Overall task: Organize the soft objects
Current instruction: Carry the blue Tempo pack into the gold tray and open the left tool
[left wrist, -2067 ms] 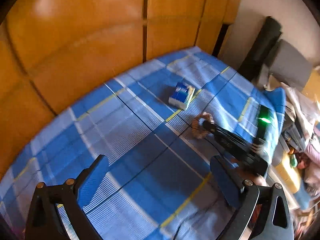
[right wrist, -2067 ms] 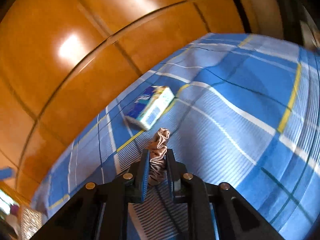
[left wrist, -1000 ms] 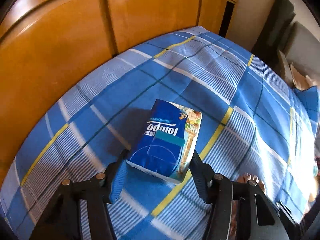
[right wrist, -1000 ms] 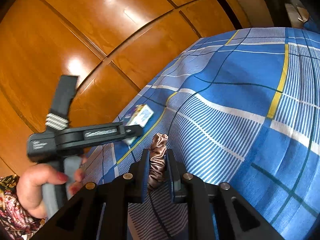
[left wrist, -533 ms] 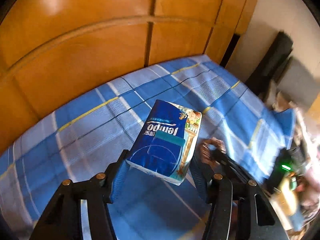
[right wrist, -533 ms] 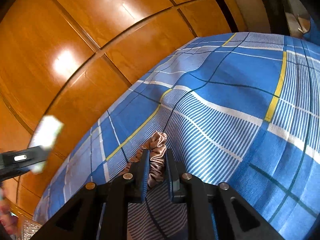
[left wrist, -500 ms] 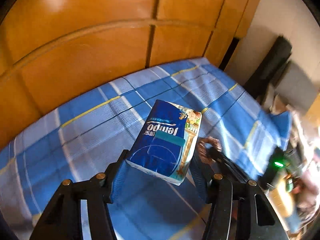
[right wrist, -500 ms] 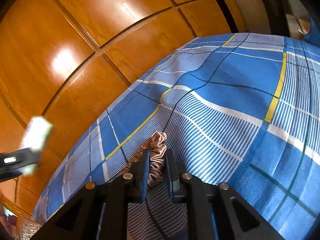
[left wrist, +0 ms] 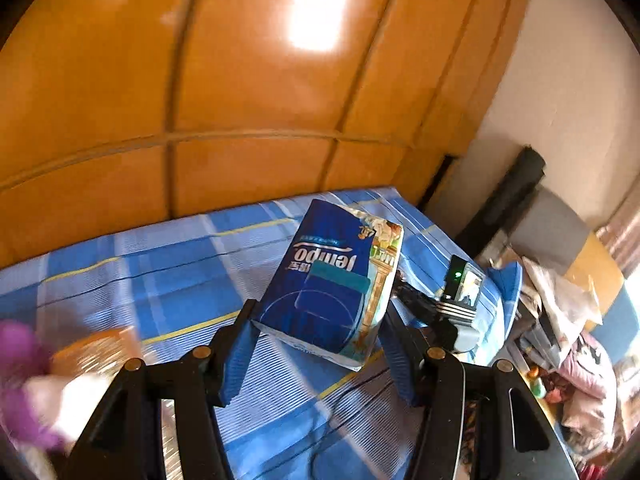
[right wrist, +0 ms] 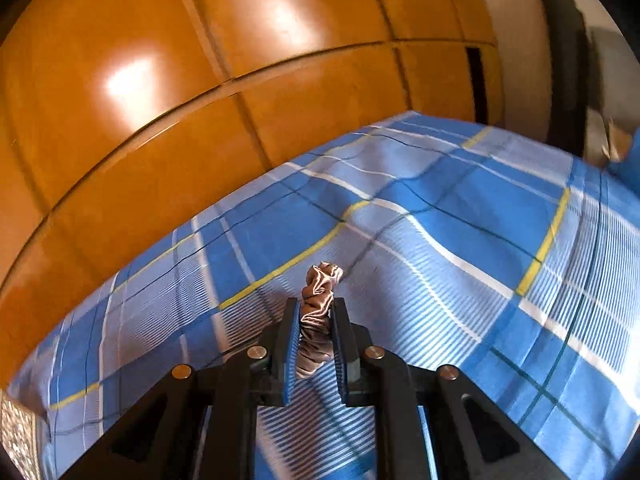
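My left gripper (left wrist: pixel 320 320) is shut on a blue Tempo tissue pack (left wrist: pixel 332 284), which it holds lifted above the blue plaid bedsheet (left wrist: pixel 168 276). Both blue pads press on the pack's sides. In the right wrist view my right gripper (right wrist: pixel 316 312) is shut on a brown satin scrunchie (right wrist: pixel 318 300), whose top bunches out past the fingertips over the plaid bedsheet (right wrist: pixel 460 240). The right gripper's body with its green light (left wrist: pixel 458 300) shows just right of the pack in the left wrist view.
Orange wooden wardrobe panels (left wrist: pixel 240 100) stand right behind the bed. A blurred purple and orange shape (left wrist: pixel 48 368) sits at the lower left of the left wrist view. Piled clothes, boxes and clutter (left wrist: pixel 568 320) fill the floor beyond the bed's right edge.
My left gripper has lifted the tissue pack off the sheet and swung it leftward; a purple and orange shape has entered at lower left. The right gripper rolled slightly, still holding the scrunchie.
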A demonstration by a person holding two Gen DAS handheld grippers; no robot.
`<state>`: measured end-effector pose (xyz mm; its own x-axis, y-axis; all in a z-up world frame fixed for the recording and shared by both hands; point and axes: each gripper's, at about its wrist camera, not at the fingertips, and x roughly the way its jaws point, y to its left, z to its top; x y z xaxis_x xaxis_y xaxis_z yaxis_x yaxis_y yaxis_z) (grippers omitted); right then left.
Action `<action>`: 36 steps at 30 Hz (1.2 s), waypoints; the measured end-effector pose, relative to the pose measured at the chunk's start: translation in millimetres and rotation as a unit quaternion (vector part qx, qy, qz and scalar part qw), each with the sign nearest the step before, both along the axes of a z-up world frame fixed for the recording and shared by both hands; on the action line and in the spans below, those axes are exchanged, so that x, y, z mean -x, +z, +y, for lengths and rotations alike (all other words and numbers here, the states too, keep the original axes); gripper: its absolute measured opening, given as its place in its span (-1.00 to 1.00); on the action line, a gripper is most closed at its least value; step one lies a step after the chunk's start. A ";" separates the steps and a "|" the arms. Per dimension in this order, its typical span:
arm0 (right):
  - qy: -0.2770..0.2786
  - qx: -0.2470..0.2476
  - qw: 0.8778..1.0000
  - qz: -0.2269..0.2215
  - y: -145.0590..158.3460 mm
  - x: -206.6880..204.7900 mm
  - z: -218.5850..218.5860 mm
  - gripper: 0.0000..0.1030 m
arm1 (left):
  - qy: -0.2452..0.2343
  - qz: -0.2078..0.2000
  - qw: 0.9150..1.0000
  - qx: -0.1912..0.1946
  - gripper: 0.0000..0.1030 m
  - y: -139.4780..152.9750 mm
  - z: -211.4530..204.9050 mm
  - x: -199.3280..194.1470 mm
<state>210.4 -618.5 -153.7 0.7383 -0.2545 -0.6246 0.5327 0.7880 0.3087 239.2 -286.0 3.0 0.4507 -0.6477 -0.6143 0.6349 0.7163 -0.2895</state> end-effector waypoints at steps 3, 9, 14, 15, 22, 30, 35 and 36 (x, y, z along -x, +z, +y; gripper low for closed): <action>0.021 -0.006 1.000 -0.003 7.0 0.0 15.8 -0.73 | 0.035 -0.009 0.999 0.011 0.15 4.7 54.2 8.6; 0.054 -0.027 0.998 -0.010 12.8 4.8 50.8 -0.73 | 0.118 -0.013 0.993 0.023 0.15 6.1 159.8 23.7; 0.070 -0.046 0.996 -0.018 19.4 14.4 76.9 -0.73 | 0.200 -0.007 0.980 0.016 0.15 -4.7 241.4 28.5; 0.072 -0.051 0.996 -0.020 21.2 16.6 80.2 -0.73 | 0.214 -0.004 0.977 0.014 0.15 -8.2 254.5 29.0; 0.101 -0.064 0.992 -0.043 44.2 36.7 118.7 -0.73 | 0.316 0.053 0.947 0.002 0.15 -55.2 346.0 11.3; 0.137 -0.075 0.985 -0.070 72.1 61.4 162.5 -0.73 | 0.382 0.144 0.913 -0.005 0.16 -119.1 389.6 -11.7; 0.167 -0.079 0.979 -0.084 86.3 71.3 192.6 -0.73 | 0.409 0.172 0.896 0.005 0.15 -137.9 402.0 -25.1; 0.174 -0.078 0.978 -0.087 89.7 72.5 199.6 -0.73 | 0.411 0.177 0.894 -0.003 0.15 -137.7 402.0 -28.2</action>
<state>137.9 -418.9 -64.0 0.8622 0.1195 -0.4923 0.1685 0.8488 0.5011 267.4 116.0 -134.7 0.5490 -0.1842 -0.8153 -0.2370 0.9011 -0.3631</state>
